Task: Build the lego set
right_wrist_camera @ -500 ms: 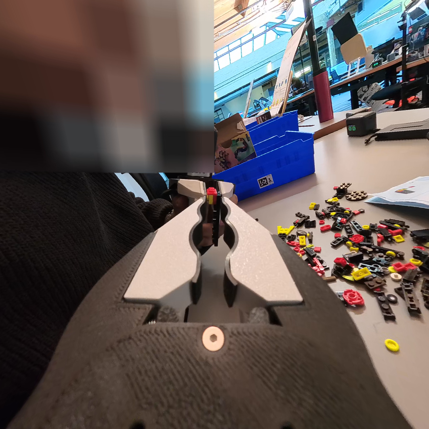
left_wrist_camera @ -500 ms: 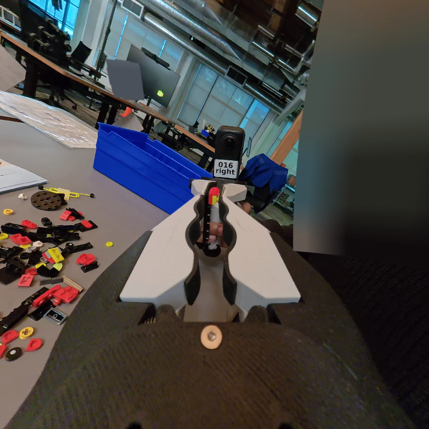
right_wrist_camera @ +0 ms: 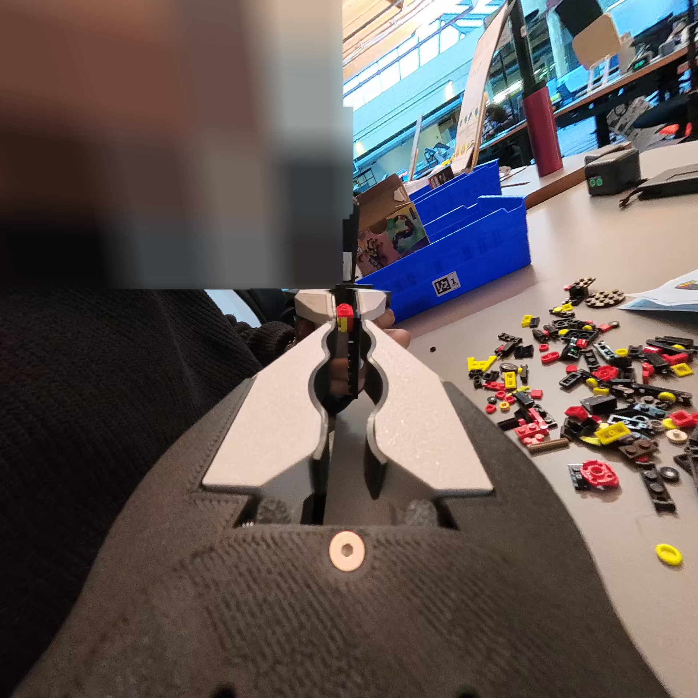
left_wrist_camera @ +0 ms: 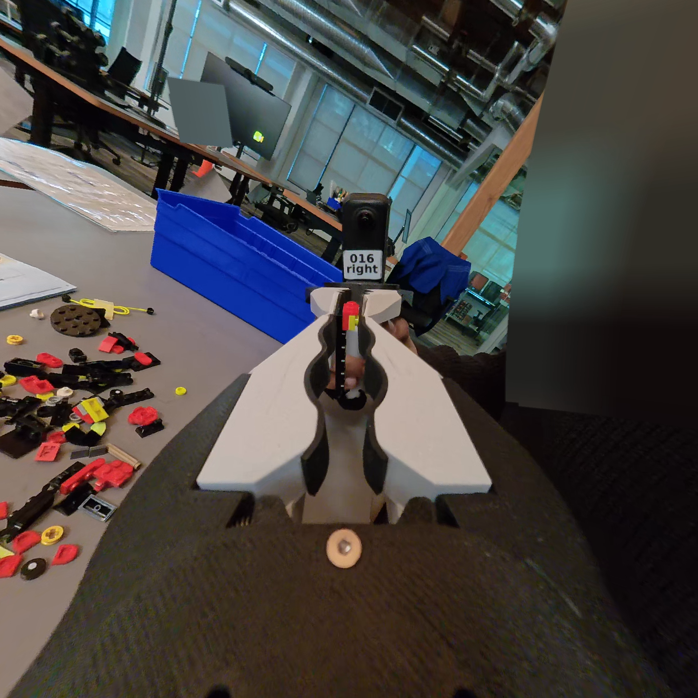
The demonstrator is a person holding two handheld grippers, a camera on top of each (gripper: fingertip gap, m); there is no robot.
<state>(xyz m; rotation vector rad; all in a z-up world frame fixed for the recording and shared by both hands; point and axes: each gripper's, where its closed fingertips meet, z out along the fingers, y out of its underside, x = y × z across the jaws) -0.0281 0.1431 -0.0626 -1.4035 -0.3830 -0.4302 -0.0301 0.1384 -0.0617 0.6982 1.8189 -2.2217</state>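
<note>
A small lego assembly (left_wrist_camera: 342, 362), a long black plate with a red and a yellow piece (left_wrist_camera: 350, 311) at its top, stands on edge between the two grippers. My left gripper (left_wrist_camera: 345, 328) is shut on it. My right gripper (right_wrist_camera: 346, 326) faces it tip to tip and is shut on the same assembly (right_wrist_camera: 344, 313). The right gripper's fingers (left_wrist_camera: 381, 306) and its camera show head-on beyond the left one. A hand shows behind the jaws. Loose red, black and yellow pieces (left_wrist_camera: 75, 396) lie on the grey table (left_wrist_camera: 211, 332), also in the right wrist view (right_wrist_camera: 604, 396).
A blue bin (left_wrist_camera: 234, 257) stands behind the pile; it also shows in the right wrist view (right_wrist_camera: 472, 241). An instruction booklet (left_wrist_camera: 26, 279) and a round black plate (left_wrist_camera: 75, 321) lie at the left. A yellow ring (right_wrist_camera: 668, 554) lies apart. The person's dark sleeve (right_wrist_camera: 94, 415) fills the left. The grippers are tip to tip, or close to it. The round black plate (left_wrist_camera: 75, 321) is about equally far from each gripper, around 25 cm.
Both grippers stay tip to tip on the assembly; only the views have shifted slightly.
</note>
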